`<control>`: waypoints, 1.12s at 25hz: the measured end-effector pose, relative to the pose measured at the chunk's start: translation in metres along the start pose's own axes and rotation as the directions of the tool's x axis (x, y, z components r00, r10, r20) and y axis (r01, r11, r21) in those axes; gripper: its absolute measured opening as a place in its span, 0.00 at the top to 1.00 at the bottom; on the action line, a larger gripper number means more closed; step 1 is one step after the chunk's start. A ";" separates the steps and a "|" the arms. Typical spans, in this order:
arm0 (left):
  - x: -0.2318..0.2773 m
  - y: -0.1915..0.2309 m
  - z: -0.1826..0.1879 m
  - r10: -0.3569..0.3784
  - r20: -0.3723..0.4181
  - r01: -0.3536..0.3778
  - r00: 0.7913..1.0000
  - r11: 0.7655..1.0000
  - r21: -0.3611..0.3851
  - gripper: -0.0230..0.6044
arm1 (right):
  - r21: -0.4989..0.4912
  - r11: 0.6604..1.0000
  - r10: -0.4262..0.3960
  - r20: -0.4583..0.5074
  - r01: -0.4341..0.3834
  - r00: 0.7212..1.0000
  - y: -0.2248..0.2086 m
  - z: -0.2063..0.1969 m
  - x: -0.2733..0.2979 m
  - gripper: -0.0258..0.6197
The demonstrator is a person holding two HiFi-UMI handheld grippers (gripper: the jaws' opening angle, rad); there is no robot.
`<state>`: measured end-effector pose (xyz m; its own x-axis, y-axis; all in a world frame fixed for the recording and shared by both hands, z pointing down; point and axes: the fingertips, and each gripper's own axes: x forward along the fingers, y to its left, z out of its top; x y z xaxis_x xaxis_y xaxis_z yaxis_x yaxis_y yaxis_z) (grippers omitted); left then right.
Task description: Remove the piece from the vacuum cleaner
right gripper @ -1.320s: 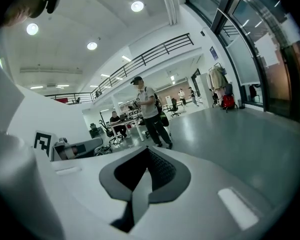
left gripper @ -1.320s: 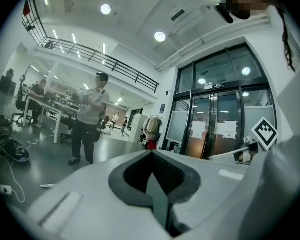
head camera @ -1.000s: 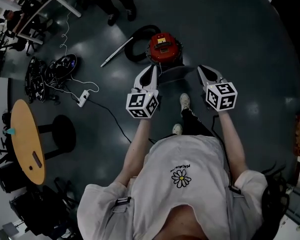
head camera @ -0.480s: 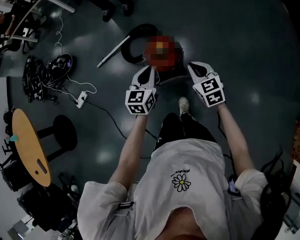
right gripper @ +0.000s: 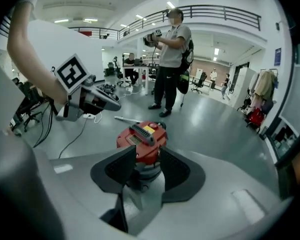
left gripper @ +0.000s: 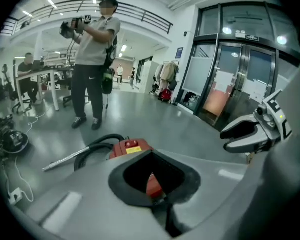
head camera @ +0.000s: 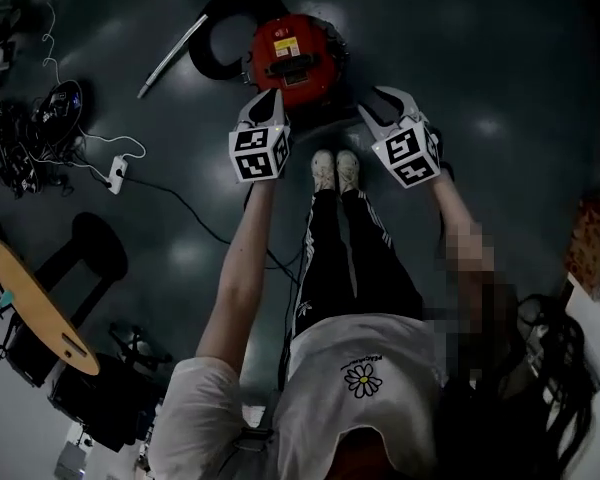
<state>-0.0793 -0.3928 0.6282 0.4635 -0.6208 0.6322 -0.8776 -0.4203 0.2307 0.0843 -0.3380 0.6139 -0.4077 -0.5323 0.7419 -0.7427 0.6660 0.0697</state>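
Red-lidded vacuum cleaner [head camera: 292, 56] stood on the dark grey floor [head camera: 500, 58], just ahead of the operator's shoes [head camera: 336, 168]. Its black hose [head camera: 218, 30] looped at its left, and a metal wand [head camera: 170, 56] lay beside the loop. The lid, with a black handle and a yellow label, sat closed on the grey canister, so the contents could not be seen.

Left hand-held gripper [head camera: 268, 98] hovered at the near left edge of the cleaner. Its own view showed the jaws drawn together to a narrow slit, with nothing held and a sliver of red visible through the slit. Right hand-held gripper [head camera: 378, 106] hovered at the near right edge. Its jaws stood apart and empty, with the cleaner framed in the gap beyond the tips.

Head view alone showed a white power strip [head camera: 117, 175], a tangle of cables [head camera: 40, 128] and a round wooden worktop [head camera: 38, 303] at lower left. The gripper views alone showed a second person [left gripper: 92, 59] standing beyond the cleaner with devices raised in both hands. The left gripper view added glass doors [left gripper: 240, 74] at right; the right gripper view added desks [right gripper: 135, 76] behind that person.
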 end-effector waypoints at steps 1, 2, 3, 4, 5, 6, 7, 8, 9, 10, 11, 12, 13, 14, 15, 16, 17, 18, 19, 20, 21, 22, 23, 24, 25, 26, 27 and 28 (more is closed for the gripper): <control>0.016 0.004 -0.013 -0.006 -0.033 0.006 0.999 1.000 0.007 0.96 | -0.012 1.000 0.010 -0.031 -0.010 0.999 0.002 -0.019 0.017 0.68; 0.029 0.006 -0.025 -0.015 -0.064 0.016 0.998 1.000 0.018 0.96 | -0.033 0.999 0.030 -0.072 -0.033 0.997 0.007 -0.040 0.033 0.66; 0.042 0.007 -0.036 -0.024 -0.091 0.026 0.996 0.999 0.025 0.96 | -0.063 0.996 0.057 -0.120 -0.064 0.991 0.014 -0.060 0.047 0.64; 0.054 0.009 -0.045 -0.030 -0.113 0.033 0.993 0.999 0.026 0.96 | -0.099 0.990 0.083 -0.171 -0.101 0.982 0.021 -0.081 0.060 0.62; 0.064 0.011 -0.053 -0.032 -0.132 0.035 0.991 0.999 0.021 0.96 | -0.137 0.980 0.108 -0.225 -0.142 0.968 0.028 -0.101 0.071 0.60; 0.074 0.014 -0.061 -0.032 -0.148 0.034 0.988 0.999 0.014 0.96 | -0.171 0.968 0.131 -0.280 -0.184 0.951 0.036 -0.120 0.081 0.59; 0.082 0.017 -0.067 -0.030 -0.163 0.032 0.986 0.999 0.010 0.96 | -0.199 0.954 0.151 -0.331 -0.226 0.931 0.044 -0.138 0.089 0.58; 0.090 0.019 -0.072 -0.028 -0.174 0.030 0.984 0.999 0.011 0.96 | -0.222 0.939 0.167 -0.378 -0.264 0.911 0.051 -0.155 0.097 0.57; 0.097 0.022 -0.075 -0.026 -0.181 0.029 0.983 0.999 0.016 0.96 | -0.242 0.924 0.177 -0.417 -0.296 0.892 0.056 -0.169 0.105 0.57; 0.103 0.023 -0.077 -0.024 -0.184 0.029 0.983 0.999 0.024 0.96 | -0.258 0.911 0.181 -0.447 -0.321 0.876 0.060 -0.181 0.112 0.56; 0.109 0.024 -0.079 -0.024 -0.187 0.031 0.982 0.999 0.030 0.96 | -0.271 0.902 0.181 -0.470 -0.337 0.864 0.062 -0.190 0.118 0.57; 0.114 0.025 -0.080 -0.026 -0.190 0.033 0.981 0.999 0.033 0.96 | -0.281 0.895 0.179 -0.485 -0.346 0.856 0.063 -0.197 0.125 0.57; 0.119 0.026 -0.083 -0.031 -0.199 0.038 0.980 0.999 0.033 0.96 | -0.287 0.892 0.175 -0.495 -0.350 0.851 0.063 -0.202 0.131 0.57; 0.123 0.026 -0.088 -0.038 -0.216 0.046 0.976 0.999 0.028 0.96 | -0.291 0.890 0.169 -0.501 -0.350 0.849 0.064 -0.206 0.138 0.57; 0.127 0.027 -0.095 -0.048 -0.241 0.055 0.969 0.998 0.020 0.96 | -0.294 0.891 0.163 -0.507 -0.347 0.847 0.065 -0.209 0.143 0.57; 0.131 0.028 -0.103 -0.058 -0.271 0.062 0.961 0.998 0.009 0.96 | -0.292 0.891 0.159 -0.514 -0.346 0.843 0.065 -0.211 0.148 0.58; 0.133 0.028 -0.110 -0.065 -0.294 0.067 0.954 0.998 -0.002 0.96 | -0.288 0.892 0.157 -0.525 -0.348 0.837 0.065 -0.214 0.153 0.58; 0.135 0.029 -0.114 -0.069 -0.303 0.069 0.950 0.998 -0.012 0.96 | -0.281 0.894 0.156 -0.537 -0.350 0.829 0.065 -0.216 0.156 0.58; 0.135 0.030 -0.115 -0.071 -0.301 0.069 0.951 0.997 -0.019 0.96 | -0.273 0.895 0.155 -0.549 -0.352 0.821 0.064 -0.219 0.160 0.60; 0.136 0.030 -0.113 -0.072 -0.296 0.070 0.952 0.997 -0.020 0.96 | -0.268 0.896 0.154 -0.559 -0.353 0.815 0.063 -0.222 0.163 0.61; 0.136 0.030 -0.112 -0.075 -0.292 0.074 0.953 0.997 -0.016 0.96 | -0.269 0.897 0.148 -0.566 -0.351 0.811 0.062 -0.225 0.165 0.64; 0.135 0.029 -0.111 -0.080 -0.291 0.081 0.953 0.997 -0.009 0.96 | -0.282 0.895 0.135 -0.568 -0.346 0.812 0.062 -0.227 0.167 0.67; 0.135 0.028 -0.112 -0.085 -0.290 0.088 0.953 0.996 -0.003 0.96 | -0.311 0.888 0.114 -0.567 -0.340 0.816 0.062 -0.229 0.167 0.77; 0.134 0.028 -0.112 -0.091 -0.288 0.094 0.953 0.996 -0.001 0.96 | -0.349 0.875 0.088 -0.565 -0.335 0.820 0.062 -0.231 0.167 0.85; 0.133 0.027 -0.113 -0.094 -0.285 0.098 0.954 0.995 -0.002 0.96 | -0.387 0.861 0.064 -0.562 -0.330 0.825 0.062 -0.231 0.166 0.90; 0.133 0.027 -0.113 -0.096 -0.282 0.099 0.955 0.995 -0.005 0.96 | -0.409 0.853 0.047 -0.558 -0.325 0.828 0.063 -0.231 0.166 0.90; 0.132 0.027 -0.113 -0.095 -0.278 0.097 0.956 0.995 -0.009 0.96 | -0.413 0.853 0.042 -0.556 -0.319 0.830 0.064 -0.231 0.164 0.91; 0.131 0.027 -0.112 -0.093 -0.273 0.093 0.957 0.996 -0.013 0.96 | -0.404 0.859 0.044 -0.554 -0.315 0.831 0.066 -0.230 0.163 0.91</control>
<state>-0.0563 -0.4118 0.8003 0.4922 -0.3741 0.7860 -0.8319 -0.4679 0.2983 0.0917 -0.2604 0.8928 -0.0773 -0.1234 0.9893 -0.2950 0.9507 0.0955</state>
